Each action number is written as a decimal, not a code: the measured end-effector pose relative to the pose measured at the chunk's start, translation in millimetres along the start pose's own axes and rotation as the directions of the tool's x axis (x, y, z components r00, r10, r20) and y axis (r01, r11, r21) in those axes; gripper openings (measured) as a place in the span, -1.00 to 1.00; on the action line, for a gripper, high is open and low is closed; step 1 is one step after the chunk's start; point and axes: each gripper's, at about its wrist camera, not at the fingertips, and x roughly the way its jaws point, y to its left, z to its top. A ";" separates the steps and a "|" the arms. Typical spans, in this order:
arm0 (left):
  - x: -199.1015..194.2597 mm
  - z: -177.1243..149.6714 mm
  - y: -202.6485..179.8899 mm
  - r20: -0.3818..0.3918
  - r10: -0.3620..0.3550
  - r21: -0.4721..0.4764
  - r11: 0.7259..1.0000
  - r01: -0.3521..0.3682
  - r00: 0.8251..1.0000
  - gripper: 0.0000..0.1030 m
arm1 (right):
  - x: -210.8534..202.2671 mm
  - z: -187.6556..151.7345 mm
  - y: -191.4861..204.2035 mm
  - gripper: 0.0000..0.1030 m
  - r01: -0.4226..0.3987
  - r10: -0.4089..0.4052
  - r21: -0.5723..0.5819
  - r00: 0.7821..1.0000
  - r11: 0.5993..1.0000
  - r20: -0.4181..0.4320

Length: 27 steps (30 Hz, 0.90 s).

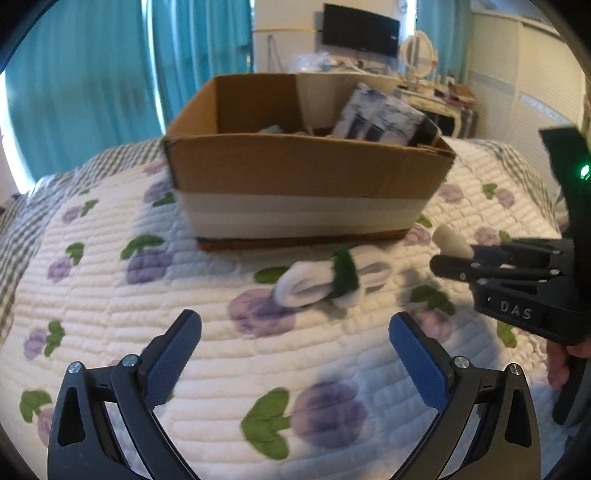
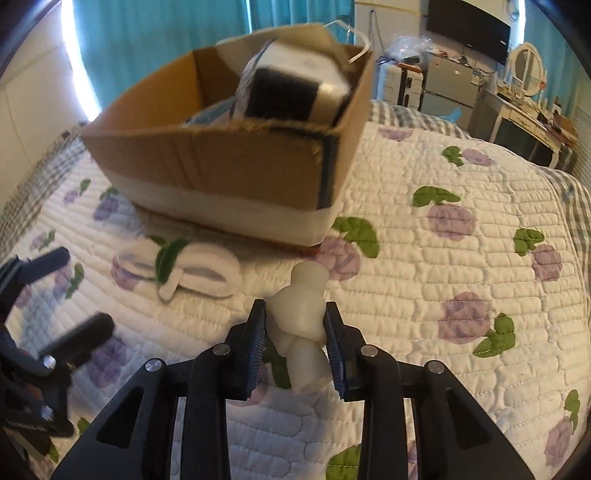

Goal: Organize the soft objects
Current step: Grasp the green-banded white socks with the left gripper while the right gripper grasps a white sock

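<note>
A cardboard box (image 1: 295, 173) with a white band stands on the quilted bed; it also shows in the right wrist view (image 2: 221, 166), holding a blue-white pack (image 1: 380, 118). A white rolled cloth with a green band (image 1: 332, 280) lies in front of the box, and shows in the right wrist view (image 2: 184, 273). My left gripper (image 1: 295, 332) is open, just short of that cloth. My right gripper (image 2: 295, 321) is shut on a knotted cream-white soft toy (image 2: 301, 314), held above the quilt near the box's front corner. The right gripper (image 1: 458, 258) also shows in the left wrist view.
The bed has a white quilt with purple flowers (image 1: 221, 369). Teal curtains (image 1: 92, 74) hang behind. A desk with a mirror (image 2: 524, 70), a monitor (image 1: 358, 29) and clutter stand at the back right.
</note>
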 end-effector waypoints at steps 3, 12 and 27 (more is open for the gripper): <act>16.1 6.8 -8.4 -0.033 0.023 0.012 1.000 -0.023 0.999 0.98 | -5.6 2.9 -7.1 -0.41 0.025 -0.025 0.012 1.000 1.000 0.006; 58.6 20.0 -29.6 -0.070 0.013 0.090 0.996 -0.007 0.997 0.54 | -3.1 12.5 -20.6 -0.41 0.045 -0.044 0.053 0.999 0.998 -0.021; 35.6 6.4 -20.4 -0.094 -0.062 0.082 0.994 0.069 0.994 -0.51 | -9.6 8.4 -14.1 -0.41 0.020 -0.020 0.057 1.000 0.998 0.001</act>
